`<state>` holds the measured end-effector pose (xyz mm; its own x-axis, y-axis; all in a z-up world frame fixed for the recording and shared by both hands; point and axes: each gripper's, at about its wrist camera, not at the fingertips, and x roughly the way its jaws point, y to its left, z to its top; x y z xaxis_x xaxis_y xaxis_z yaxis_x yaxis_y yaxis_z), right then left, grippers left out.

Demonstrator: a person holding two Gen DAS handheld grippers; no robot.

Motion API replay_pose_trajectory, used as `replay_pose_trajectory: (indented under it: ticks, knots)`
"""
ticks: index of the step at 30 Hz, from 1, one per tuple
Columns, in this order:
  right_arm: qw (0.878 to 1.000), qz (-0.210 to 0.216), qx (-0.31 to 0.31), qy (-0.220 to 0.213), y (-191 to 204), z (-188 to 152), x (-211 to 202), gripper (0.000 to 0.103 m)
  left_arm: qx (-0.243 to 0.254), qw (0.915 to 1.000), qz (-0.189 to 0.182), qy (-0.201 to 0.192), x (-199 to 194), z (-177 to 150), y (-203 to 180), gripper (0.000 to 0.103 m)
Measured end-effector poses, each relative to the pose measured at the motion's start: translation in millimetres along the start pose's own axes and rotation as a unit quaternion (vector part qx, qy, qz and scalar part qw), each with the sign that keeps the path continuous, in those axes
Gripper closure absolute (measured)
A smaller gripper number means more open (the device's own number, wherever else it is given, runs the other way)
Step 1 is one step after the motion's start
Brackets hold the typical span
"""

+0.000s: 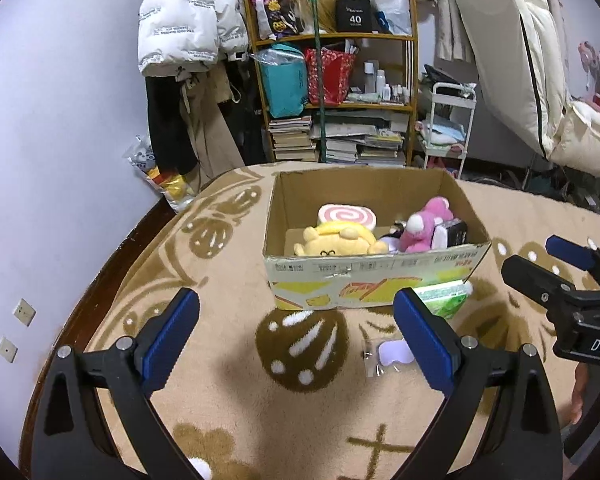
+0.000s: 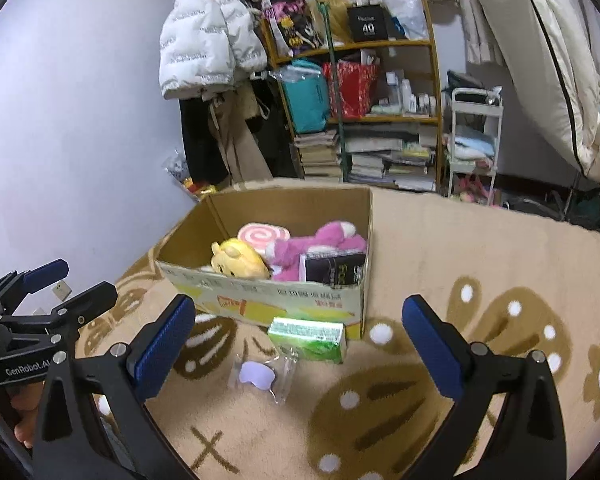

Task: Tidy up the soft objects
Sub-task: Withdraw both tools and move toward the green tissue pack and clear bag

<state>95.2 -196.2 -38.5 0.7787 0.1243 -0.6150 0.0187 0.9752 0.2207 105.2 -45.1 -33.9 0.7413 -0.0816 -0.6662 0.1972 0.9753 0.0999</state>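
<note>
Cardboard box [image 1: 376, 280], open-topped, brown with yellow and red print on its near wall, sits on a beige rug with brown flower pattern [image 1: 236, 280], at 12 o'clock from both grippers. Inside it: yellow plush bear-like toy [image 1: 332, 242] against the near wall, pink-and-white swirl-patterned round cushion [image 1: 346, 216] behind it, pink plush toy [image 1: 424, 224] to the right, and a dark printed packet [image 2: 332, 268] at the right near corner.

Outside the box, a green rectangular pack [image 2: 308, 338] rests touching the box's near wall. Just in front of it lies a clear plastic bag holding a small pale lilac item [image 2: 258, 376].

Left gripper [image 1: 296, 340]: blue-padded fingers spread wide, nothing between them, above the rug. The lilac item lies at about 2 o'clock, near the right finger.

Right gripper [image 2: 300, 348]: fingers also spread wide and empty. The clear bag and green pack lie between the fingers' lines, at 12 o'clock.

Bare fingertips of the person [image 2: 22, 432] show at the left gripper's handle.
</note>
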Motion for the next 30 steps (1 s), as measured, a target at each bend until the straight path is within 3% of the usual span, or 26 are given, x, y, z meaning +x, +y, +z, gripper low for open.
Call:
replay_pose_trajectory:
  ticks: [11,22,30]
  knots:
    - [1.000,-0.007,0.010,0.022,-8.4,-5.4,23.9,0.000,-0.011,0.9981,-0.026,0.054,39.5,-11.1,1.8,0.006]
    - [0.999,-0.006,0.028,0.043,-16.7,-9.2,40.3,0.000,-0.003,0.9979,-0.029,0.058,53.2,-16.1,-8.1,0.006]
    - [0.998,-0.007,0.038,0.057,-21.2,-9.5,56.1,0.000,-0.024,0.9956,-0.054,0.073,75.1,-21.1,-12.2,0.006]
